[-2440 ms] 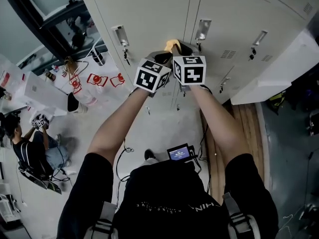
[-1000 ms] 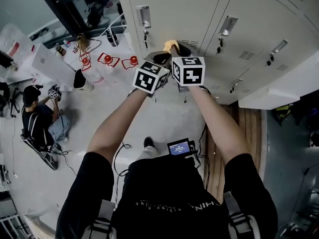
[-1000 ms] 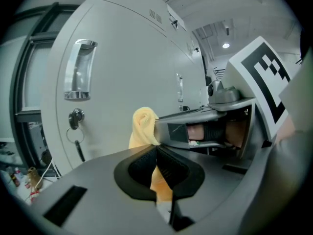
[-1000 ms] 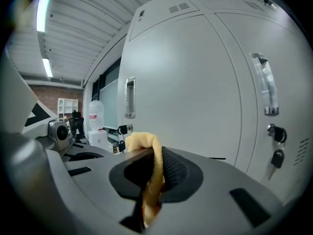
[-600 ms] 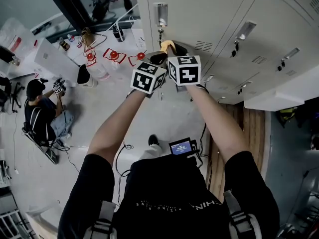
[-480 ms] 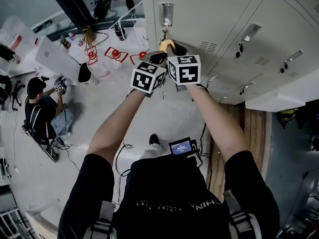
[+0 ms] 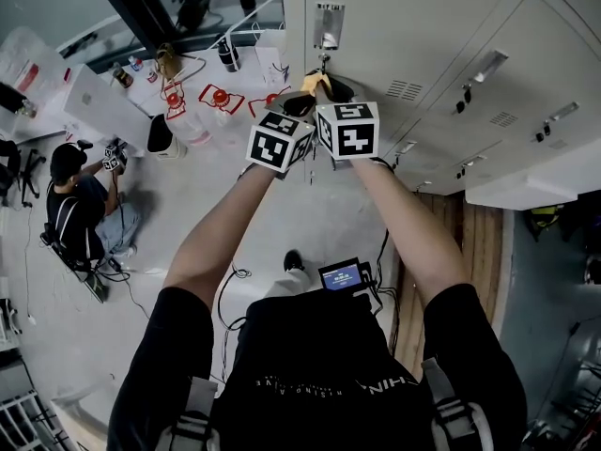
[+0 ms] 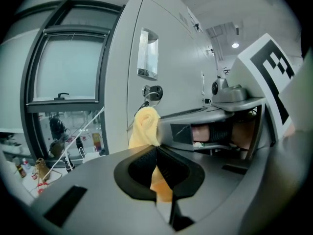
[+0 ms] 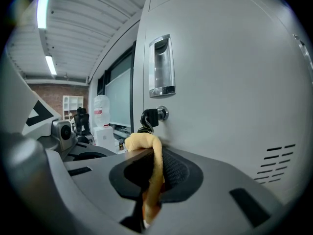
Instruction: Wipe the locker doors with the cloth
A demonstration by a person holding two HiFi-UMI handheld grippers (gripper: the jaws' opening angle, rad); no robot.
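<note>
Grey lockers (image 7: 545, 54) stand in a row above a pale floor (image 7: 310, 219). Both claws are held up side by side, close together, in front of one locker door (image 7: 394, 17). The left claw (image 8: 157, 153) is closed tight on a yellow cloth (image 8: 145, 125). The right claw (image 9: 155, 166) is closed tight on the same cloth, so each claw holds a part of it. The cloth bunches up at the tips of the claws, just under the lock (image 9: 155, 114) with a key in it. A shiny handle (image 9: 160, 65) sits above the lock. I cannot tell if the cloth touches the door. Small slots (image 9: 279, 163) are cut in the door, low on the right. A big window (image 8: 68, 67) is left of the lockers. A person (image 7: 80, 205) sits low down, well off to the left.
</note>
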